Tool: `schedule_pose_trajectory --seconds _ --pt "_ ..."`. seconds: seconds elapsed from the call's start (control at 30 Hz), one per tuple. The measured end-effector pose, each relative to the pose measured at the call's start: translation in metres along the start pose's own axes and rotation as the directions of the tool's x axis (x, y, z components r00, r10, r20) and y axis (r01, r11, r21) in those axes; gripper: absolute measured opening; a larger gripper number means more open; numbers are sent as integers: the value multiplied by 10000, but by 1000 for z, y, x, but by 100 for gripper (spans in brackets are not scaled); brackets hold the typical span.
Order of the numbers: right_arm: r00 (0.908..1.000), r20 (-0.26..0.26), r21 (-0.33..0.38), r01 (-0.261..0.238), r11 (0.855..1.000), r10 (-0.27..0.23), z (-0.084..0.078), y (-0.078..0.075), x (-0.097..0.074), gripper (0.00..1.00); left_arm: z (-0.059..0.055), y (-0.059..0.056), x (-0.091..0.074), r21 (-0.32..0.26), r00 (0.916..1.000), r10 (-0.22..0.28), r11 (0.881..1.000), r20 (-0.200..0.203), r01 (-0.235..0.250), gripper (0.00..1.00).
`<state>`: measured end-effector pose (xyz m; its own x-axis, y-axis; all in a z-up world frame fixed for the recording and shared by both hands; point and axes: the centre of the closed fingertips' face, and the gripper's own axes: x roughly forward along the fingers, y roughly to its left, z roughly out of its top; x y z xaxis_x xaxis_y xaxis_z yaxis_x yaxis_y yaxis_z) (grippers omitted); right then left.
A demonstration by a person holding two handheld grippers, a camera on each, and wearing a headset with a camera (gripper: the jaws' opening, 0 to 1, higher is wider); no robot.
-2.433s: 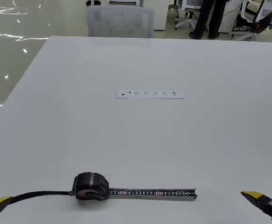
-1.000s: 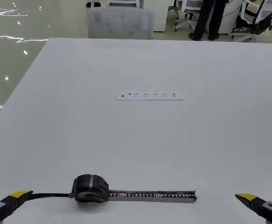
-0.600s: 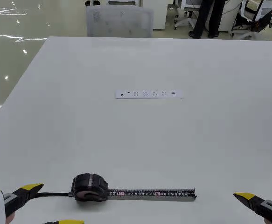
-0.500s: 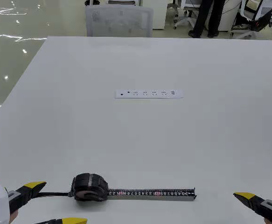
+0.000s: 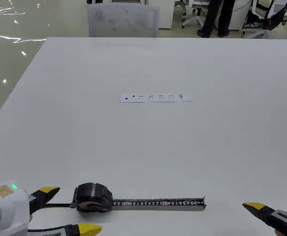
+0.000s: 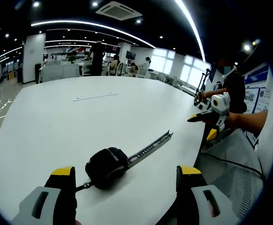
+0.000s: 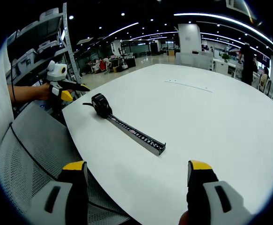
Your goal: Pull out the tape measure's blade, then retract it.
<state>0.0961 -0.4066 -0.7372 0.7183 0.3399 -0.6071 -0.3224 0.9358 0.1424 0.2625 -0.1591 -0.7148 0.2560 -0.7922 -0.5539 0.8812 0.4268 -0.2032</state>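
A black tape measure [image 5: 91,197] lies near the table's front edge with its blade [image 5: 158,202] drawn out to the right, flat on the table. A black strap [image 5: 59,205] trails left from its case. My left gripper [image 6: 126,170] is open just left of the case [image 6: 106,166], with a yellow-tipped finger on either side of the strap and touching nothing. My right gripper [image 7: 137,166] is open too, well to the right of the blade's end hook [image 7: 158,148]. One of its fingertips [image 5: 254,206] shows at the head view's bottom right.
A white power strip [image 5: 154,97] lies flat mid-table. A grey mesh chair [image 5: 123,19] stands at the far edge, with a person [image 5: 214,17] and office chairs behind it. A mesh chair back [image 7: 28,154] sits close below the table's front edge [image 7: 103,164].
My left gripper has come in from the left, up to the strap and the case, with its jaws apart. The right gripper has barely shifted. The blade's length looks the same.
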Motion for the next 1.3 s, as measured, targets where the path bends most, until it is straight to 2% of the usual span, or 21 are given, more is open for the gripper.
schedule_pose_trajectory --seconds 0.47,0.73,1.0,1.3 --pt "9999 20 77 -160 9998 159 1 -1 5 89 3 6 18 -395 10000 25 9992 -86 -28 85" --pt "9994 32 104 -358 9993 358 2 1 8 89 -5 6 29 -554 9997 -64 9984 -239 51 85" --pt "9991 53 155 -429 9990 428 0 3 10 89 -17 7 38 -716 9975 -120 9974 -689 71 85" --pt "9991 85 217 -425 9989 423 -2 4 10 90 -21 11 42 -836 9964 -58 9965 -851 -13 85"
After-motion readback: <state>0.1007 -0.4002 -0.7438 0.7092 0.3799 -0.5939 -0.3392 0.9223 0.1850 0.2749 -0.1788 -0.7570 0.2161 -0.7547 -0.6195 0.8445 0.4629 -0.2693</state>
